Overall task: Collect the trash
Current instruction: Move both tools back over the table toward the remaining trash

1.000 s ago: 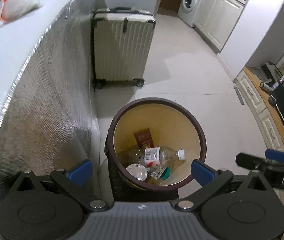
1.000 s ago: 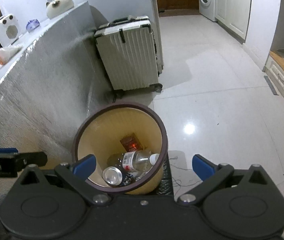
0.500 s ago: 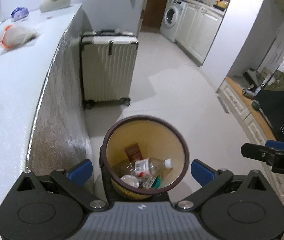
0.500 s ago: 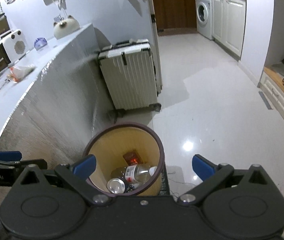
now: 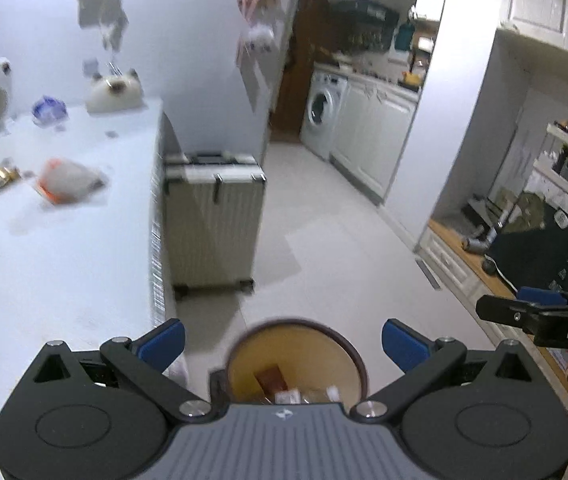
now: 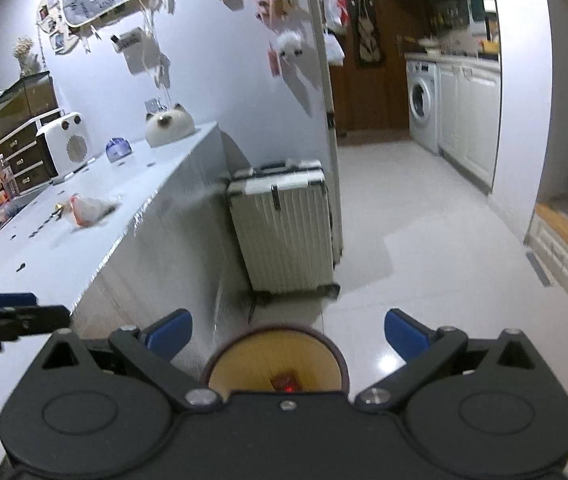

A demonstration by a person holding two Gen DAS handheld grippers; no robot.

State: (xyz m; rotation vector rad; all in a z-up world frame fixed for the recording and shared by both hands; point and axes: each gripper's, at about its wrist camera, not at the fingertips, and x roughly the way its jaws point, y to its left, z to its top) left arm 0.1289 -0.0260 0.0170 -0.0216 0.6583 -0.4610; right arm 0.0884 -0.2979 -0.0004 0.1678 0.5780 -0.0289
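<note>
White-tiled floor (image 5: 324,240), suitcase (image 5: 214,220) against desk's (image 5: 64,260) end. Your left tool (image 5: 283,340) and right tool (image 6: 288,330): both spread wide, empty. Bin (image 5: 296,360) on floor below them, bottle and wrappers inside. Crumpled bag (image 6: 88,210) near desk's front edge.

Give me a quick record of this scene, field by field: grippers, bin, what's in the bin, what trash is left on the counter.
left gripper: open, empty, above the bin
right gripper: open, empty, above the bin
bin: on the floor beside the counter, round, dark rim, tan inside
bin contents: a brown packet and a bottle, partly hidden by the gripper body
counter: white top, foil-covered side
trash left: crumpled bag with orange on it, and a small gold wrapper beside it
suitcase: upright at the counter's end
</note>
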